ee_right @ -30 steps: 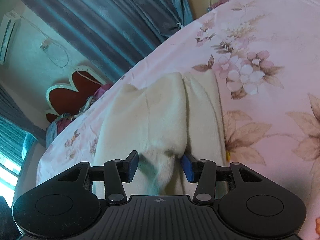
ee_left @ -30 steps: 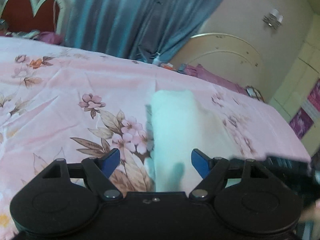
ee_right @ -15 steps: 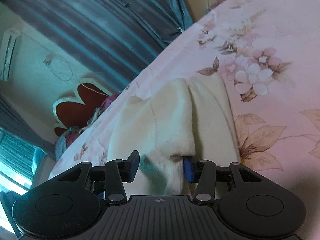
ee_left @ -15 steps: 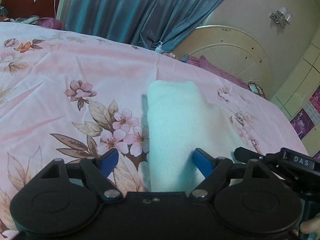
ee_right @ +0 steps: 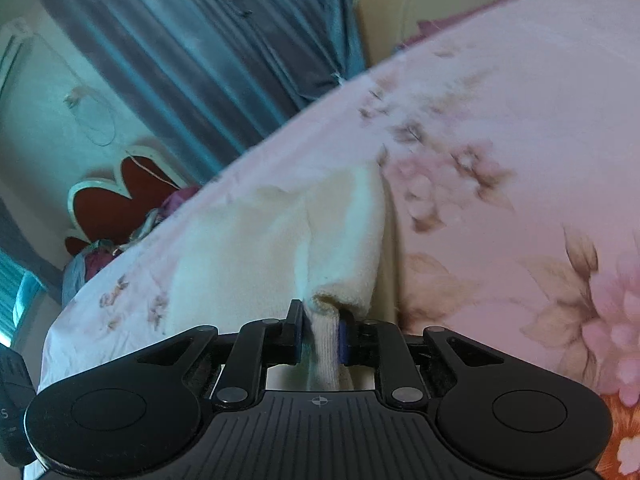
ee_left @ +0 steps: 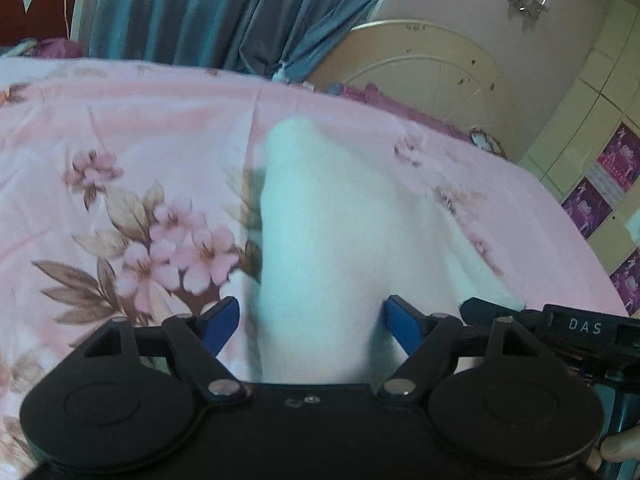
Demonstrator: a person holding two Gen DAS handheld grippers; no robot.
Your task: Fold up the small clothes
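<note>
A white fleecy garment (ee_left: 332,220) lies folded lengthwise on the pink flowered bedsheet (ee_left: 120,120). My left gripper (ee_left: 312,318) hangs over its near end, open, with the cloth running between the blue pads (ee_left: 224,316) but not pinched by them. In the right wrist view the same garment (ee_right: 272,248) shows cream, its near edge bunched into a ridge. My right gripper (ee_right: 320,332) is closing its jaws, and the pads press on that ridge from both sides.
The bedsheet (ee_right: 520,120) spreads wide to the right of the garment. A blue curtain (ee_left: 240,12) and a cream headboard (ee_left: 420,64) stand behind the bed, with a red heart-shaped board (ee_right: 116,200) at its far end. A fingertip (ee_left: 620,444) shows bottom right.
The right jaws have narrowed from wide apart onto the garment's near edge, which now bunches up. The left gripper has moved forward and lower over the garment, still wide.
</note>
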